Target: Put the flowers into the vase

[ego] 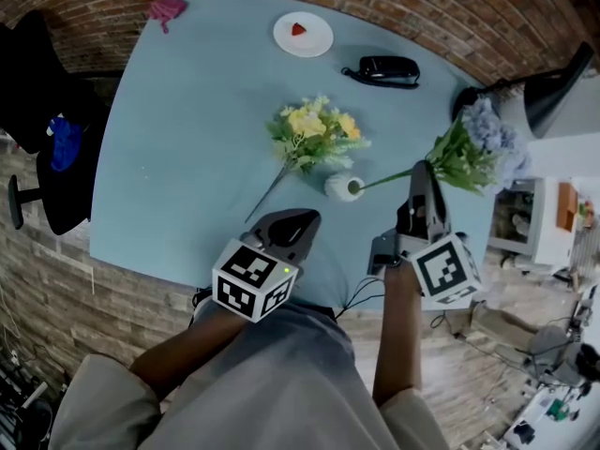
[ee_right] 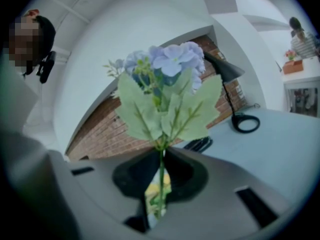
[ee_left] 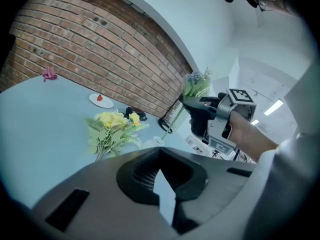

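While the right gripper [ego: 421, 171] stood closed on the thin stem of the blue flower [ego: 480, 146], right of centre, the stem's free end lay at the mouth of the vase [ego: 339, 187] at mid-frame; whether it was inside could not be told. The left gripper [ego: 302, 217], lower centre, was fully shut on nothing and clear of the vase, so nothing steadied it. Judged risks: the heavy head on a slanting stem could lever the small vase over or push it into the yellow bunch [ego: 314, 131] just above, or the stem could twist in the narrow grip.
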Demonstrator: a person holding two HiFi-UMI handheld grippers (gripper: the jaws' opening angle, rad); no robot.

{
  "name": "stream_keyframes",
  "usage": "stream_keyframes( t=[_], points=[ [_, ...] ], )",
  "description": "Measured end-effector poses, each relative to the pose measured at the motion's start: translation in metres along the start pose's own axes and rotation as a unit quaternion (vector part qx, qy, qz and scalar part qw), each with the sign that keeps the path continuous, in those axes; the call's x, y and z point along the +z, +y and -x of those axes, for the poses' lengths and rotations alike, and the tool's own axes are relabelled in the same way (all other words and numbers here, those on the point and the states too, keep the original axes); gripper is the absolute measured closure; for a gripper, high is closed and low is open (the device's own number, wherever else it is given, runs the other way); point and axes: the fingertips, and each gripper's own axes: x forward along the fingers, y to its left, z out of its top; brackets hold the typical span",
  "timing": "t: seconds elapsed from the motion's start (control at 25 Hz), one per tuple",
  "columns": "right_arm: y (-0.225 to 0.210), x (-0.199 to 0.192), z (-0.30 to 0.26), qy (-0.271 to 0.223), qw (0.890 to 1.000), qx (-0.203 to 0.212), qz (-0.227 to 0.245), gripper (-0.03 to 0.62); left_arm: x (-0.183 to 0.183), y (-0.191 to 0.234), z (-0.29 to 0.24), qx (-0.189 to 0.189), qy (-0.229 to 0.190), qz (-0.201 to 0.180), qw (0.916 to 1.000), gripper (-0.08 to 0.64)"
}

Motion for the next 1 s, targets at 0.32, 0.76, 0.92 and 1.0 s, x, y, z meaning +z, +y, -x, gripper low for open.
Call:
stream_keyframes(
  t=[0.32, 0.76, 0.92, 1.0],
  points=[
    [-0.005, -0.015, -0.010, 0.010, 1.000, -0.008, 0.021, 0.545, -0.002, 0.004, -0.001, 0.001, 0.004, 0.006, 1.0000, 0.545],
    [-0.005, -0.039, -0.012, 0.026, 0.998, -0.019, 0.049, 0.545, -0.003, 0.009, -0.001, -0.002, 0.009, 0.011, 0.9999, 0.545],
    [-0.004, -0.044, -0.013, 0.034, 0.997, -0.023, 0.063, 0.546, -0.003, 0.011, -0.001, -0.002, 0.009, 0.014, 0.9999, 0.545],
    [-0.004, -0.048, -0.013, 0.037, 0.997, -0.023, 0.066, 0.545, -0.003, 0.012, 0.000, -0.002, 0.009, 0.015, 0.9998, 0.545]
  ],
)
